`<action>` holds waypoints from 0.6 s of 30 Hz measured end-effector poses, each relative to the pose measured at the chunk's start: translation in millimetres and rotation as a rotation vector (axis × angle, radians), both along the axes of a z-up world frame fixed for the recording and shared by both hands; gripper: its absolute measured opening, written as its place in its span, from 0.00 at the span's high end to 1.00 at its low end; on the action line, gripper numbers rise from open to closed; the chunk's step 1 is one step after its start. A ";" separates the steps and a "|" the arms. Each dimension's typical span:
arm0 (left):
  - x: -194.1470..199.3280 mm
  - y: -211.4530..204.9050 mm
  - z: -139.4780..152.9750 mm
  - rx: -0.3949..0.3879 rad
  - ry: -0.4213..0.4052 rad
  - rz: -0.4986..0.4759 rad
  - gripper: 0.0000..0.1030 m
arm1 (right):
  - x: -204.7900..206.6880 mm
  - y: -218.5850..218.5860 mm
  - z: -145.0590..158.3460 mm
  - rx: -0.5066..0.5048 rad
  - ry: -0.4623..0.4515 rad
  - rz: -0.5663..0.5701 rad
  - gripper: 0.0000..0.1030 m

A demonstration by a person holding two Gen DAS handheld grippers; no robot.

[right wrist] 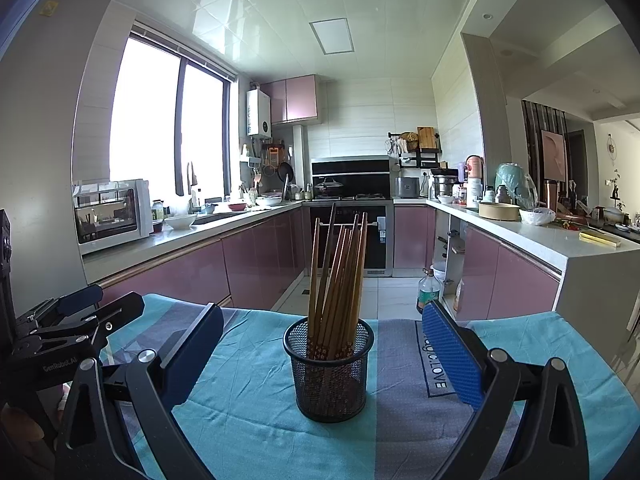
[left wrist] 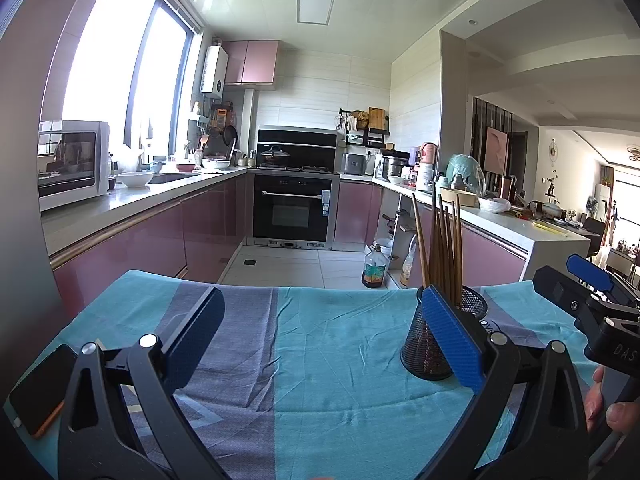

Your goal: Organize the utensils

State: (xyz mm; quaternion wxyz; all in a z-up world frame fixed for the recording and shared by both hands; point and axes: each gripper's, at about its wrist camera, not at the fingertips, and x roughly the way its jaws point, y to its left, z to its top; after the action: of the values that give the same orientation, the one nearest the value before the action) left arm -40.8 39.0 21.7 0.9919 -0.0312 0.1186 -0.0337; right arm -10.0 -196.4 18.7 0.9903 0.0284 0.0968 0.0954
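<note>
A black mesh cup (right wrist: 330,372) stands upright on the blue and grey cloth (right wrist: 248,420), holding several brown wooden chopsticks (right wrist: 340,280) that lean to the right. My right gripper (right wrist: 324,352) is open, its blue pads on either side of the cup without touching it. In the left wrist view the same cup (left wrist: 430,344) with its chopsticks (left wrist: 444,252) sits just behind the right pad (left wrist: 452,340) of my left gripper (left wrist: 320,340), which is open with only cloth between its pads. The right gripper (left wrist: 588,280) shows at the far right edge there.
A phone (left wrist: 36,392) in an orange case lies on the cloth (left wrist: 340,360) at the left. Fingers of a hand (left wrist: 604,400) hold the right tool. Beyond the table edge are the kitchen floor, an oil bottle (left wrist: 374,268), pink cabinets and an oven (left wrist: 294,208).
</note>
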 end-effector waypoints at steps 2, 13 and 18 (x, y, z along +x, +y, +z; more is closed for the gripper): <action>-0.8 -1.0 -0.3 -0.001 0.000 -0.001 0.06 | 0.6 0.1 0.3 0.001 0.001 0.000 0.07; 0.5 0.9 0.4 0.001 0.001 -0.003 0.06 | -0.1 0.9 -1.1 0.001 0.001 -0.004 0.07; 0.1 -0.1 0.4 0.002 0.002 -0.002 0.06 | -0.8 1.5 -1.4 0.003 0.000 -0.004 0.07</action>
State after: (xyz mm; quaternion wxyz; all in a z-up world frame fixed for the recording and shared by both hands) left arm -40.7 38.9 22.1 0.9917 -0.0303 0.1197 -0.0346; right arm -10.8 -194.8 17.3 0.9905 0.0302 0.0966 0.0935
